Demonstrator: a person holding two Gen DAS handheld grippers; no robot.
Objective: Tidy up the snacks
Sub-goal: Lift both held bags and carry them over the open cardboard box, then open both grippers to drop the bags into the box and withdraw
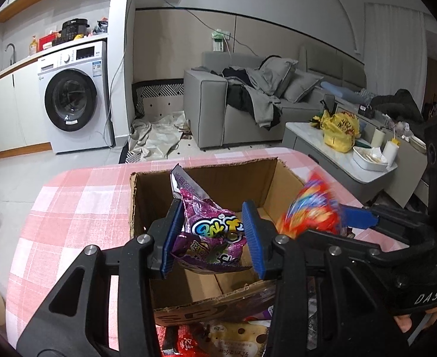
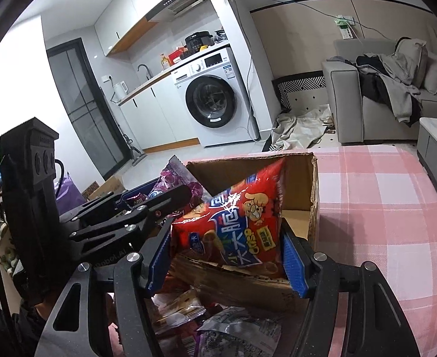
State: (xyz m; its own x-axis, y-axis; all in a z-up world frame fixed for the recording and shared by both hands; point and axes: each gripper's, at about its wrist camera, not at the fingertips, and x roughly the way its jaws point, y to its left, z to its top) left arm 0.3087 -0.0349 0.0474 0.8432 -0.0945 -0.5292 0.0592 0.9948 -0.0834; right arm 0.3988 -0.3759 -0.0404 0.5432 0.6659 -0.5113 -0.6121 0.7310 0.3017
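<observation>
An open cardboard box point(image 1: 218, 184) point(image 2: 313, 196) stands on the pink plaid tablecloth point(image 1: 78, 208). My left gripper point(image 1: 211, 205) is shut on a purple snack bag point(image 1: 215, 232) and holds it over the box's opening. In the right wrist view, a red snack bag point(image 2: 233, 214) stands between the blue pads of my right gripper point(image 2: 227, 235). Its lower end rests on the box's near wall and its top leans into the box. The pads sit at its sides without clearly pressing. In the left wrist view the red bag point(image 1: 307, 211) is blurred.
Several loose snack packets point(image 1: 233, 336) point(image 2: 233, 333) lie in front of the box, under both grippers. Past the table are a washing machine point(image 1: 72, 98), a grey sofa point(image 1: 248, 98) with clothes on it, and a low white table point(image 1: 337, 139) with a yellow bag.
</observation>
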